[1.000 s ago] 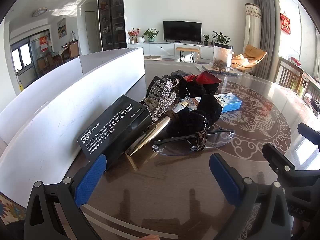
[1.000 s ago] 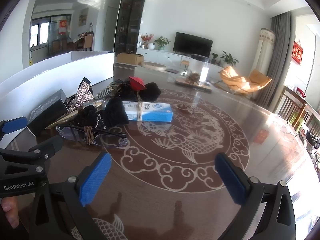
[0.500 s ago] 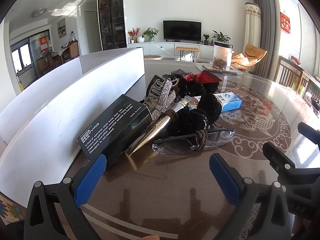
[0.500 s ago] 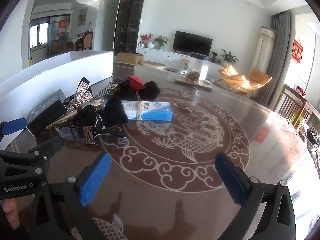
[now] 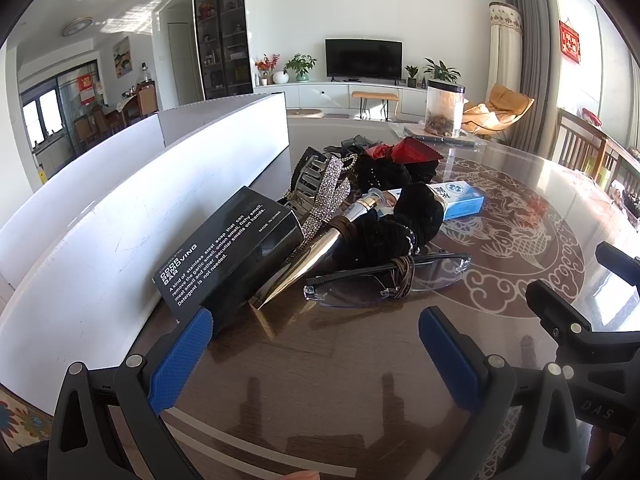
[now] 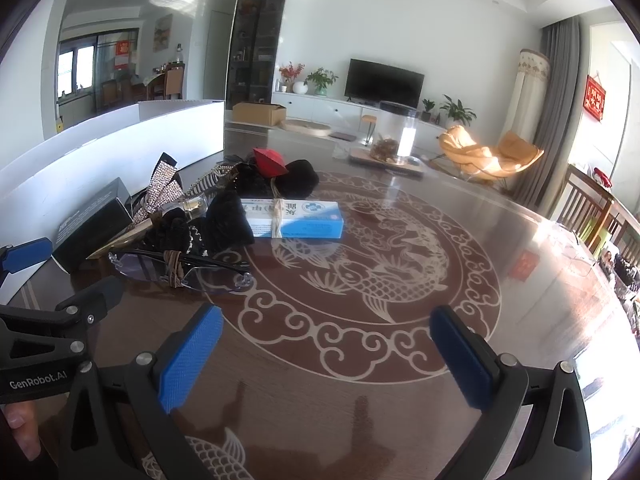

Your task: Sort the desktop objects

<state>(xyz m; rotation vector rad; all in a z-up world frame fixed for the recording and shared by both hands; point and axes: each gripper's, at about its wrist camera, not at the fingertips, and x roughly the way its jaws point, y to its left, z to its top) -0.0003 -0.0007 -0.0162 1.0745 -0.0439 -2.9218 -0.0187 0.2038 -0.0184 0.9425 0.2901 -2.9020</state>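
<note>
Guessing I grab the glasses first: lying crosswise at 12 o'clock off my wide-open, empty left gripper, which looks nearer.

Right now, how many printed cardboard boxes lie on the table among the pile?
2. The black box lies at the left of the pile, beside the white board. The blue-and-white box lies at the right. Others may be hidden under the accessories.

One black box, one blue box, one sunglasses
</note>
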